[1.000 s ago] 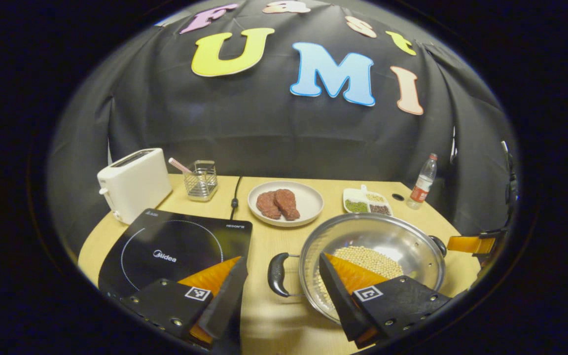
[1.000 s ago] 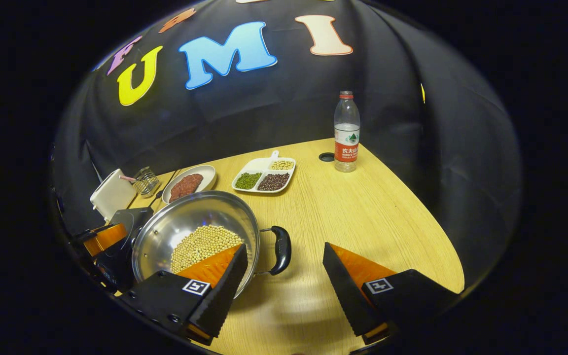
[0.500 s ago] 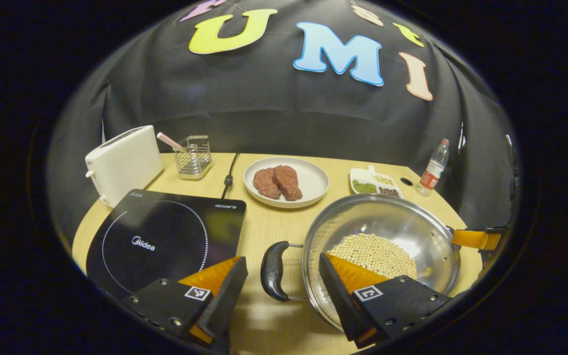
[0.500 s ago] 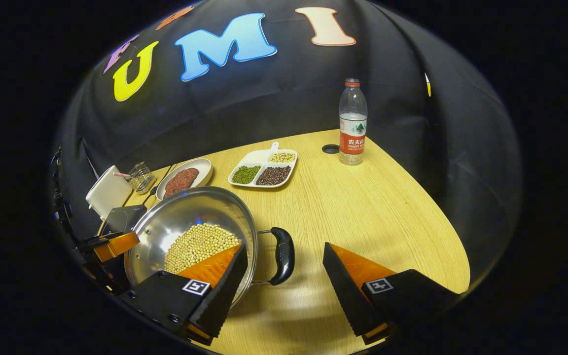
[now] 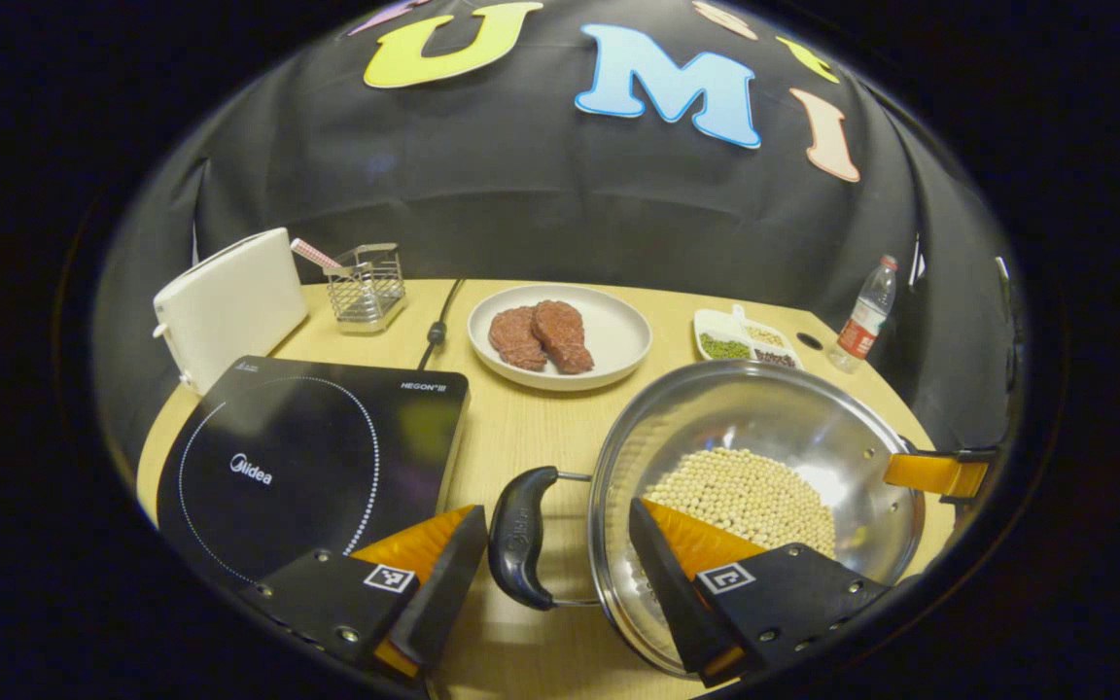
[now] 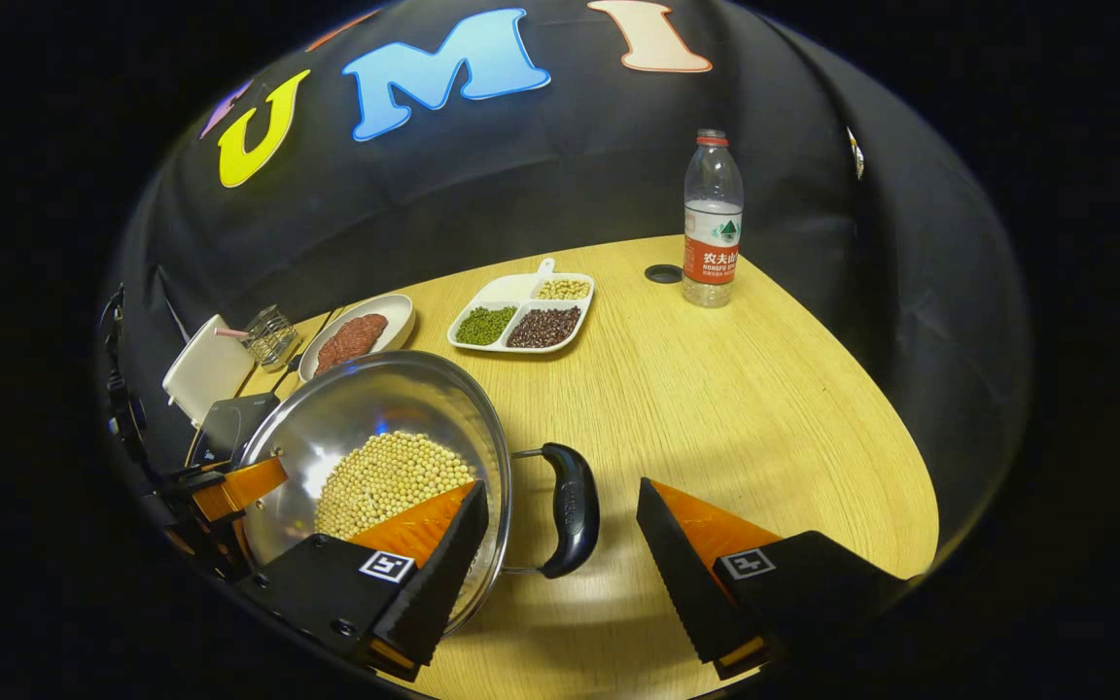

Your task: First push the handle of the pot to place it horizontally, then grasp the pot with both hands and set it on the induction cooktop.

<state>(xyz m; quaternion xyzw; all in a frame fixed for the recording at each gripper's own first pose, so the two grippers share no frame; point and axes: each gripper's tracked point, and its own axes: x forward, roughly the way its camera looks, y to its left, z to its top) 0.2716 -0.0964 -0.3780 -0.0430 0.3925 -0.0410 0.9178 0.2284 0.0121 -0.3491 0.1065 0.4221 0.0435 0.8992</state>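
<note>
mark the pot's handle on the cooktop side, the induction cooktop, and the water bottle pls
Pot handle point(image 5: 519, 537): left gripper view, on its black grip.
Induction cooktop point(image 5: 307, 457): left gripper view, on the glass inside the ring.
Water bottle point(image 6: 713, 224): right gripper view, on its body.

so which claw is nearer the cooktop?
Left. The left claw straddles the pot's handle on the side facing the cooktop, one finger over its corner. The right claw is at the pot's far handle.
</note>
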